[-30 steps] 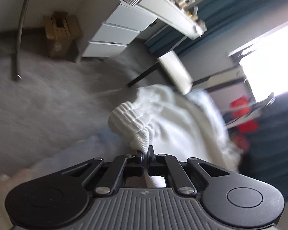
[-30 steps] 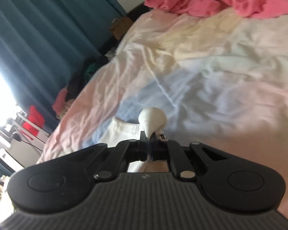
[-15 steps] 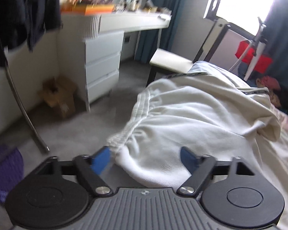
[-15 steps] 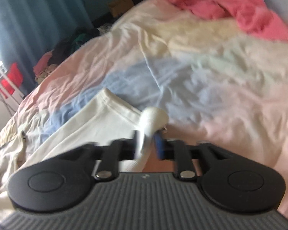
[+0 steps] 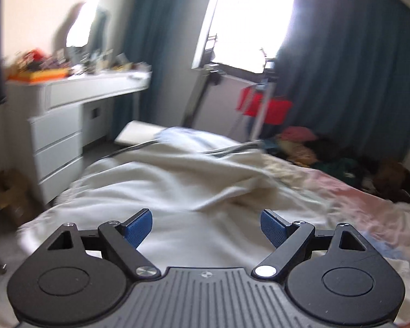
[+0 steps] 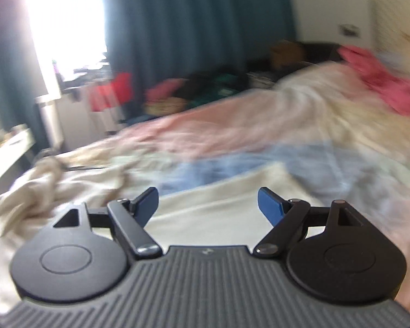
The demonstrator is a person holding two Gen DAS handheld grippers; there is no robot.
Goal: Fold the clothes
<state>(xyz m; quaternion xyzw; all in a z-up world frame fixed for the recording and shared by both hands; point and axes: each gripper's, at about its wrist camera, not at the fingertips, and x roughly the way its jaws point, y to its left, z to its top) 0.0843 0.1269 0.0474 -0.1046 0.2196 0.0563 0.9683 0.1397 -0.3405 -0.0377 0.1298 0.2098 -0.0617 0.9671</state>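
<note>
A cream-white garment (image 5: 177, 191) lies spread and rumpled on the bed, also in the right wrist view as the white garment (image 6: 218, 210). My left gripper (image 5: 206, 225) hovers above its near part, jaws still opening wide, blue pads (image 5: 138, 225) bare with nothing between them. My right gripper (image 6: 207, 205) hangs over the garment's flat near edge, its jaws also opening, and nothing is held. Both views are blurred by motion.
The bed has a pastel pink and blue sheet (image 6: 259, 142). A pink garment (image 6: 382, 84) lies at its far right. A white drawer unit and desk (image 5: 60, 125) stand left of the bed. A heap of clothes (image 5: 314, 147) lies under the teal curtains (image 5: 355, 68).
Both grippers let go of the white garment and opened wide. Both rolled back to level and lifted away, and the garment now lies on the bed.
</note>
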